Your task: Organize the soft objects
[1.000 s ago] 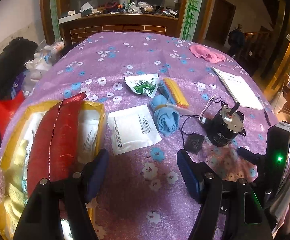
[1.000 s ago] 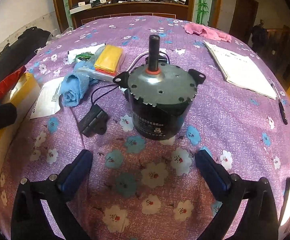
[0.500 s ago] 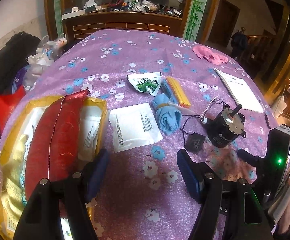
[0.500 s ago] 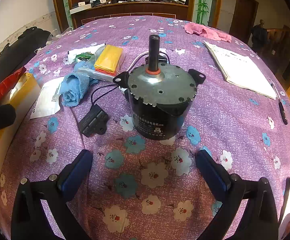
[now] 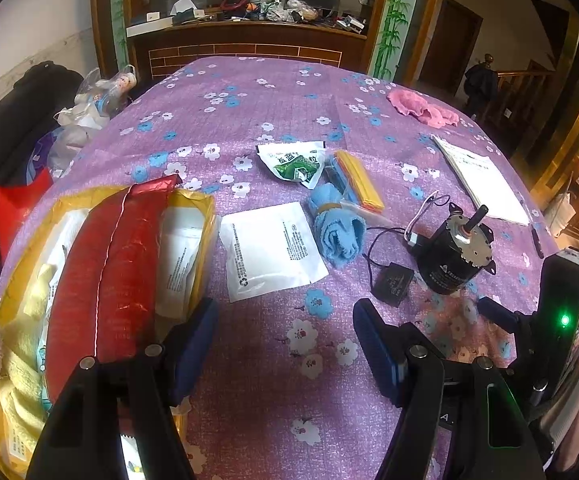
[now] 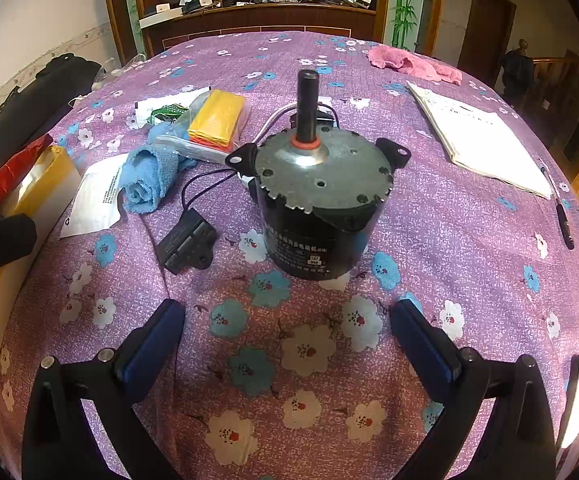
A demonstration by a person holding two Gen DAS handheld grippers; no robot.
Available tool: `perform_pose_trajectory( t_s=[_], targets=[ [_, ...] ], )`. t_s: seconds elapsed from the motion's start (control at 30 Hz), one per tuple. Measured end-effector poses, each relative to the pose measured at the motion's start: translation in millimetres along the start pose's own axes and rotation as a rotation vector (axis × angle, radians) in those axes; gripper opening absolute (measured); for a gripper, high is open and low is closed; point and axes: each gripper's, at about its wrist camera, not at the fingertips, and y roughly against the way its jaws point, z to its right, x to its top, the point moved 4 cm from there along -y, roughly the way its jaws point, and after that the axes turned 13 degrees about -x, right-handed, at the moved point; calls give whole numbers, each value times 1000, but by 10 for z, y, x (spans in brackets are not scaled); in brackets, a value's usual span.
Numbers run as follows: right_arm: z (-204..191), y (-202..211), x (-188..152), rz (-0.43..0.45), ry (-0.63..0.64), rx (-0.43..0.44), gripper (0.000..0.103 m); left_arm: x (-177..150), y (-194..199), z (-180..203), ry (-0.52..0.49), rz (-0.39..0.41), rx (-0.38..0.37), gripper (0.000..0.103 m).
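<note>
Both tongs hang apart and empty over the tabletop: left tongs above bare purple floral cloth, right tongs facing the motor at 12 o'clock, probably staging for a pick. Soft targets sit loose: rolled blue towel at 12–1 o'clock of the left tongs, pink cloth far at 1 o'clock. The yellow bag at 9 o'clock already holds soft stuff, likely the drop spot; a cluttered wood cabinet stands behind.
</note>
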Motion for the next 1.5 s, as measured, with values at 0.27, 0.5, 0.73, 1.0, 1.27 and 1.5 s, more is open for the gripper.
perform_pose_trajectory(
  t_s=[0.27,0.5,0.73,1.0,1.27,1.5],
  targets=[
    [-3,1,0,0,0,0,103,7,-7,-3,-3,-3,1,73],
    [-2,-1,-1,0,0,0,103,1,-8,-3,3,0,-3,73],
    [-5,1,0,0,0,0,103,-16,-5,-9,0,-3,-2,73],
    [7,-5,-3,0,0,0,103,-15,-7,-4,2,-3,-3,73],
    [-2,-1,0,0,0,0,103,-24,-8,-16,6,-10,-4,73],
    [2,-3,0,0,0,0,103,-36,-16,-10,4,-13,-5,73]
  ],
)
